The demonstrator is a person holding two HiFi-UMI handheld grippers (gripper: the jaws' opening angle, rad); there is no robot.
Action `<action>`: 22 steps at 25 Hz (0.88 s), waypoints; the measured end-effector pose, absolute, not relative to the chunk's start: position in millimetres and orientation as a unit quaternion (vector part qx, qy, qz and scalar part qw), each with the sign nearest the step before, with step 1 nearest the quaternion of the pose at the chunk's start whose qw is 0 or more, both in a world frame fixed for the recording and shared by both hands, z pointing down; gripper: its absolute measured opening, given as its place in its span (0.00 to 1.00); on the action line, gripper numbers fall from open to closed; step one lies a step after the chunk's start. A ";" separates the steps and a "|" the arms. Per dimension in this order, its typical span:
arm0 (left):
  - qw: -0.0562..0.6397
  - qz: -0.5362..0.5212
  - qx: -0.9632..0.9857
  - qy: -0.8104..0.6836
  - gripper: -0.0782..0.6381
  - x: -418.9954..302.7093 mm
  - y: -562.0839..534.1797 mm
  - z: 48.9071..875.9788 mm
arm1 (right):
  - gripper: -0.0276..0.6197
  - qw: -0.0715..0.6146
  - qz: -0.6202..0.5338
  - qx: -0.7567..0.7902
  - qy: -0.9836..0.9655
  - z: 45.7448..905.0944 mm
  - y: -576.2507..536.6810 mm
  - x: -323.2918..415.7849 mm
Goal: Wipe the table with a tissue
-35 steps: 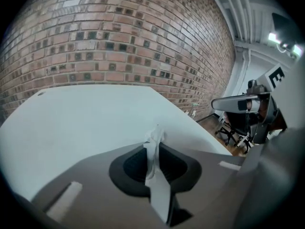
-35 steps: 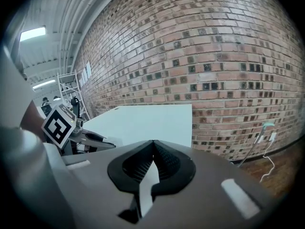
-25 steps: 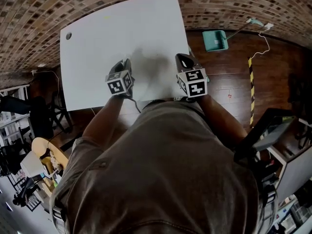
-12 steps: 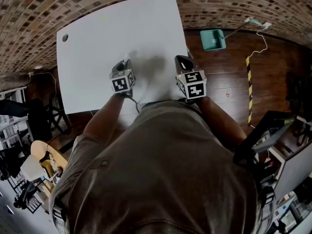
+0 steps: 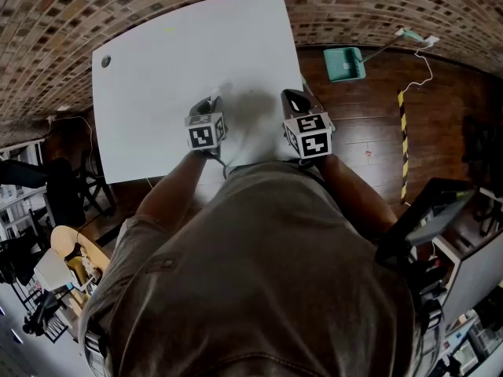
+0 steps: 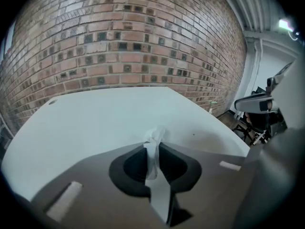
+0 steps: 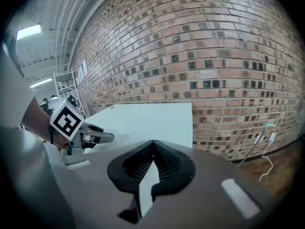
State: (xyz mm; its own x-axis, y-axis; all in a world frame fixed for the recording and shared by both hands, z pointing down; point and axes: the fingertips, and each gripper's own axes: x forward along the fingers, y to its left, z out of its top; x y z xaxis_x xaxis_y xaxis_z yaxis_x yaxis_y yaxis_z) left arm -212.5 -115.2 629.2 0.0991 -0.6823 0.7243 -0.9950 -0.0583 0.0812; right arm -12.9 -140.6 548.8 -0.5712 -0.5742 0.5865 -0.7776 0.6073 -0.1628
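One white table (image 5: 181, 53) stood by the brick wall (image 5: 47, 38), with one round hole (image 5: 105, 61) at its far-left corner. Two grippers were over its near part. The left gripper (image 5: 211, 102) had its jaws pressed together on one white tissue (image 6: 155, 138). The tissue's crumpled tuft poked past the tips above the tabletop; contact with the surface was unclear. The right gripper (image 5: 294, 96) was at the table's right edge, jaws fully together, nothing between them. Farther right, one teal dustpan (image 5: 346, 63) lay on the wood floor (image 5: 369, 124).
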 end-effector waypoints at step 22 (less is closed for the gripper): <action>0.282 0.275 0.759 -0.518 0.16 -120.3 -133.8 626.8 | 0.06 0.242 0.207 0.407 -0.856 550.3 -139.8 18.1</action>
State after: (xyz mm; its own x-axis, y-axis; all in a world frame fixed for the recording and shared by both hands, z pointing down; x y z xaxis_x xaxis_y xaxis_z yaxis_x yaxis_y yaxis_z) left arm -120.3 -133.8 626.8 0.3121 -0.6318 0.7096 -0.9419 -0.3033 0.1443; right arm 18.1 -139.8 550.3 -0.5513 -0.5971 0.5828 -0.7972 0.5830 -0.1568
